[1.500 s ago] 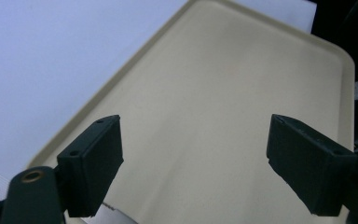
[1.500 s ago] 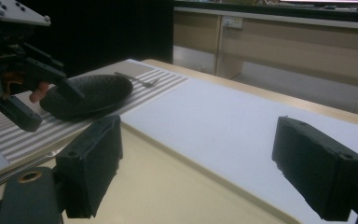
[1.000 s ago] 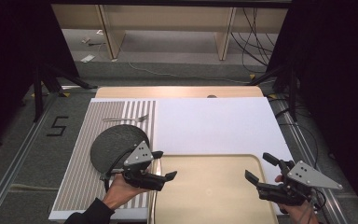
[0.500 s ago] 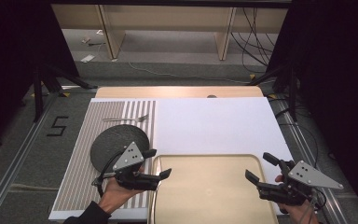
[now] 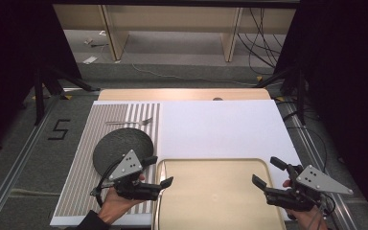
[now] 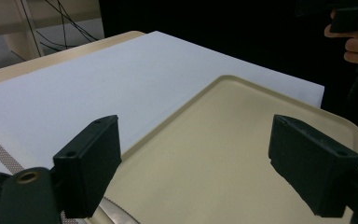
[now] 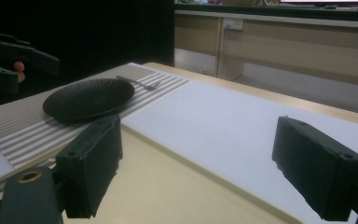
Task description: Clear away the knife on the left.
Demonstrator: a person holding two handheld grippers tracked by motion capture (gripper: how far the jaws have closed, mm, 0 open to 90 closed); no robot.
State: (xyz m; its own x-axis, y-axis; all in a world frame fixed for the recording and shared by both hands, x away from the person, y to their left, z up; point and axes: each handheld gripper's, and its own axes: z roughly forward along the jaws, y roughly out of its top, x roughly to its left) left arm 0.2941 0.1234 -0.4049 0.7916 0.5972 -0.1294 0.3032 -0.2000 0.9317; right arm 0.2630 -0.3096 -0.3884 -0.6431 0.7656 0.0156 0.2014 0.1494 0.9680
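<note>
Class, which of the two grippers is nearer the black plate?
The left gripper, beside the black plate on the striped mat; the right gripper is across the tray.

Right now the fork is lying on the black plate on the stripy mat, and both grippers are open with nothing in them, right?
Not quite. The fork lies on the stripy mat just beyond the black plate, not on it; the high view shows this. The left gripper and right gripper are indeed open and hold nothing.
</note>
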